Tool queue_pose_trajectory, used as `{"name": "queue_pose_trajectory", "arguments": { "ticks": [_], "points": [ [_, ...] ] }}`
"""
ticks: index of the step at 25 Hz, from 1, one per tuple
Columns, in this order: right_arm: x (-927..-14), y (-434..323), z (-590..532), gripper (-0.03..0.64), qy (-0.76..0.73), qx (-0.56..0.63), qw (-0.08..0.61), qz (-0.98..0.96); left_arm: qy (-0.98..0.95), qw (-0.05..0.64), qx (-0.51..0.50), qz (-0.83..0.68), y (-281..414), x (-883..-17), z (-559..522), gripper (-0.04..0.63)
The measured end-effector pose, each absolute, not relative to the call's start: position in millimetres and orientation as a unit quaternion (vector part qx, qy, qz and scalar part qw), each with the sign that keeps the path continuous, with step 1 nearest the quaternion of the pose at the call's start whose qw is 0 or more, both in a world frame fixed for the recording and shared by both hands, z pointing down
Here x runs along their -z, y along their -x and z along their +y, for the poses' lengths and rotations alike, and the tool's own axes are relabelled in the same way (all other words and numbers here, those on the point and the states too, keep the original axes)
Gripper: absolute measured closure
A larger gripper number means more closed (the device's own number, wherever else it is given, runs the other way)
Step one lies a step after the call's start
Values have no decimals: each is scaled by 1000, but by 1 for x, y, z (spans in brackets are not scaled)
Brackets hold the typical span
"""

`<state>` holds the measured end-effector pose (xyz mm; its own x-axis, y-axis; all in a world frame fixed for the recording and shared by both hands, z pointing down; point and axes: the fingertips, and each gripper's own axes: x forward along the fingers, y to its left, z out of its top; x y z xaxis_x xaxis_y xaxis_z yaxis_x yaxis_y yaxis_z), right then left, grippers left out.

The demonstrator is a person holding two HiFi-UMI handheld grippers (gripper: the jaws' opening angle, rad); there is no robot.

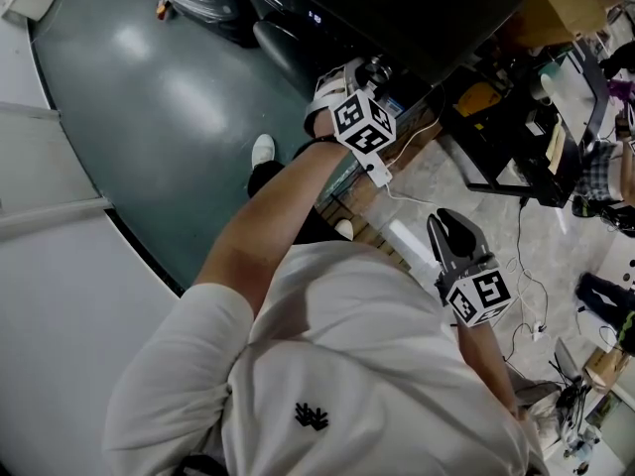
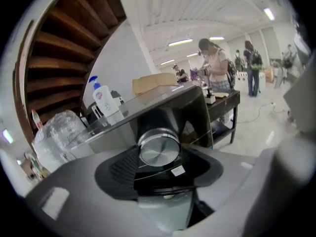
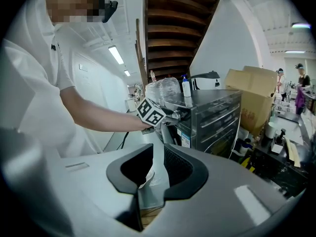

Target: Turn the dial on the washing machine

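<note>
The washing machine [image 3: 212,115] is a steel-fronted box with a dark top [image 1: 397,8]. Its round silver dial [image 2: 159,148] sits on a black panel at the upper front. My left gripper [image 2: 160,166] reaches up to it, and the dial fills the space between the black pads, which close on its sides. From the right gripper view, the left gripper [image 3: 172,117] is at the machine's top front corner. My right gripper [image 1: 451,228] hangs low at the person's side. Its jaws [image 3: 157,166] stand open and hold nothing.
A detergent bottle [image 2: 103,98], a clear plastic bag [image 2: 59,132] and a cardboard box [image 2: 155,83] stand on or behind the machine. A black table [image 1: 516,147] with clutter is to the right, with cables [image 1: 521,286] on the floor. People [image 2: 215,68] stand farther back.
</note>
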<state>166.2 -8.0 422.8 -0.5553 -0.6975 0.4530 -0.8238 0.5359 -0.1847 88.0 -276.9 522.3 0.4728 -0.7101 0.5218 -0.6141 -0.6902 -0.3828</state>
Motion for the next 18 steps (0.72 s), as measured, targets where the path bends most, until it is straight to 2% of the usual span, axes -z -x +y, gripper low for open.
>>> {"name": "queue_pose_trajectory", "arguments": {
  "ticks": [3, 8, 10, 13, 16, 18],
  "points": [
    [-425, -166, -8, 568, -442, -192, 164, -861, 843, 118, 359, 383, -87, -525, -277, 299],
    [-424, -163, -11, 568, -440, -192, 167, -861, 854, 95, 345, 377, -88, -524, -276, 299],
    [-425, -164, -11, 568, -439, -191, 166, -862, 865, 65, 325, 377, -89, -522, -273, 290],
    [-428, -166, -8, 568, -440, -190, 163, -862, 886, -34, 261, 381, -88, -514, -266, 267],
    [-427, -164, -9, 568, -440, -191, 164, -862, 888, -191, 168, 384, -81, -512, -269, 262],
    [-427, -164, -10, 568, -439, -192, 162, -862, 875, -272, 120, 383, -78, -513, -275, 262]
  ]
}}
